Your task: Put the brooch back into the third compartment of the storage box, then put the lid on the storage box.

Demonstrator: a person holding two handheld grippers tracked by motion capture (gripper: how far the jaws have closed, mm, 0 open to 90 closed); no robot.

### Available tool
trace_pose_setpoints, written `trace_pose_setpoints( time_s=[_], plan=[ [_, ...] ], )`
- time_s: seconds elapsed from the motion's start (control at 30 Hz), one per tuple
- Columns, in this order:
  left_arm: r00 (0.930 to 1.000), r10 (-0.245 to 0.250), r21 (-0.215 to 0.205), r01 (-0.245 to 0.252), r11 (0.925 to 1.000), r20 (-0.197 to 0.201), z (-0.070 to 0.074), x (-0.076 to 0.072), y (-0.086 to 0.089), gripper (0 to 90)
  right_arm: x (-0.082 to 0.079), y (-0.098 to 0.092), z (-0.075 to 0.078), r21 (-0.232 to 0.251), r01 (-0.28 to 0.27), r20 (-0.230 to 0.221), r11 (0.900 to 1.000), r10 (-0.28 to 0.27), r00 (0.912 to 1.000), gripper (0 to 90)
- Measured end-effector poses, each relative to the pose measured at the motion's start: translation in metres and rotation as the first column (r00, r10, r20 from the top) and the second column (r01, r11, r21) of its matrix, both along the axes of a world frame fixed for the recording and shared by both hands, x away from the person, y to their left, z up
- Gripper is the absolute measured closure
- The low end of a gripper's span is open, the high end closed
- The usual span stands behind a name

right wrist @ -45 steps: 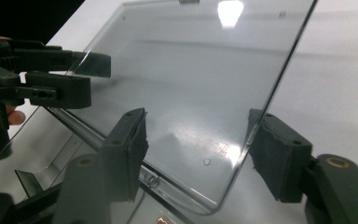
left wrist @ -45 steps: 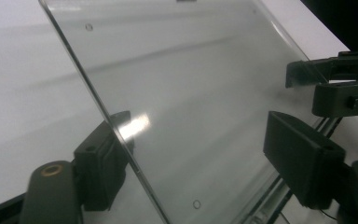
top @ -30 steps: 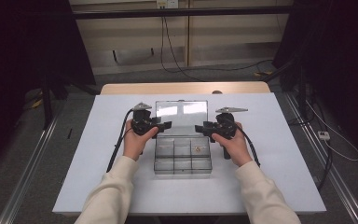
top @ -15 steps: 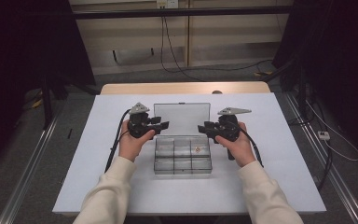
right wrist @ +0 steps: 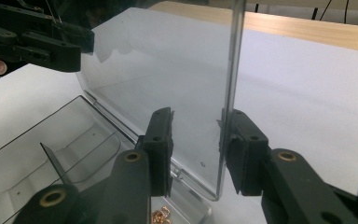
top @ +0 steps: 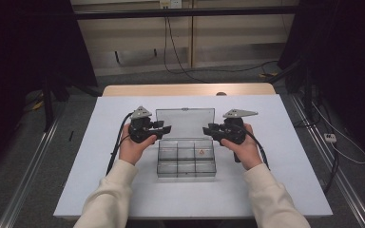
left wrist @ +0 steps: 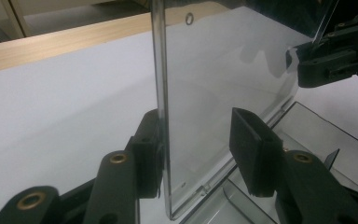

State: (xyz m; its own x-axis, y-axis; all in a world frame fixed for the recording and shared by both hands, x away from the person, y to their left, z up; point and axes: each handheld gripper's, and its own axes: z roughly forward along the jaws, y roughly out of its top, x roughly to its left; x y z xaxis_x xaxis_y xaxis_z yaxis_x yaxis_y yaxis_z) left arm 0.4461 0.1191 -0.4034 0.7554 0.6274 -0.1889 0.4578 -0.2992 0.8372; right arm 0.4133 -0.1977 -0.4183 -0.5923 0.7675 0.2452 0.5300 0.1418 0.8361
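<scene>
Box: a clear plastic box (top: 186,159) sits in the middle of the white desk (top: 285,156), a bit toward the near edge, with small compartments inside.
Lid: the clear lid (top: 185,122) stands up at the far side of the box, open.
Left claw: the left claw (top: 165,128) is at the left edge of the lid. Its jaws have just been closing. The lid edge (left wrist: 161,107) runs between them. One jaw lies against the lid, the other is still apart from it.
Right claw: the right claw (top: 208,129) is at the right edge of the lid. Its jaws have just been closing too. The lid edge (right wrist: 230,93) is between them. One jaw touches the lid, the other is a little way off.
Small thing: some tiny gold-colored bits (right wrist: 161,215) lie in one compartment near the right claw.
Hands: the left hand (top: 133,145) and right hand (top: 242,147) hold the claws, one on each side of the box.
</scene>
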Motion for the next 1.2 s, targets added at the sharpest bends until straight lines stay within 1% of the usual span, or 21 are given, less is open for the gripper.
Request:
trace_pose_setpoints(
  time_s=[0.17,0.57,0.63,0.87,1.07,1.1,1.13,1.2],
  plan=[
    [1.0,-0.005,-0.006,0.005,1.0,-0.001,0.0,-0.001,0.001,56.8,-0.002,-0.001,0.001,0.002,-0.001,0.005,1.0,0.001,1.0,64.9],
    [0.9997,-0.023,0.003,0.023,0.9997,-0.004,0.001,-0.004,0.001,57.2,-0.004,-0.002,0.004,0.003,-0.008,0.01,1.0,0.008,0.9999,65.5],
    [0.9997,-0.023,0.01,0.023,0.9997,-0.002,0.001,-0.004,0.002,57.1,-0.004,-0.003,0.004,0.008,-0.006,0.01,1.0,0.006,0.9999,65.7],
    [0.9996,-0.028,0.022,0.028,0.9993,-0.005,0.002,-0.006,0.003,57.6,-0.006,-0.003,0.005,0.003,-0.01,0.015,1.0,0.01,0.9998,66.8],
    [0.9996,-0.029,0.024,0.029,0.9993,-0.007,0.002,-0.008,0.003,58.2,-0.009,-0.004,0.007,-0.007,-0.022,0.019,1.0,0.022,0.9996,67.8],
    [0.9995,-0.03,0.032,0.03,0.999,-0.006,0.003,-0.009,0.004,58.2,-0.009,-0.004,0.007,-0.007,-0.021,0.02,1.0,0.022,0.9996,67.8],
    [0.9996,-0.028,0.027,0.028,0.9992,-0.006,0.002,-0.01,0.004,58.2,-0.01,-0.005,0.007,-0.01,-0.023,0.021,1.0,0.023,0.9995,67.8],
    [0.9996,-0.029,0.031,0.029,0.9991,-0.006,0.003,-0.011,0.005,58.3,-0.011,-0.004,0.008,-0.014,-0.026,0.024,1.0,0.026,0.9994,67.8]
  ],
)
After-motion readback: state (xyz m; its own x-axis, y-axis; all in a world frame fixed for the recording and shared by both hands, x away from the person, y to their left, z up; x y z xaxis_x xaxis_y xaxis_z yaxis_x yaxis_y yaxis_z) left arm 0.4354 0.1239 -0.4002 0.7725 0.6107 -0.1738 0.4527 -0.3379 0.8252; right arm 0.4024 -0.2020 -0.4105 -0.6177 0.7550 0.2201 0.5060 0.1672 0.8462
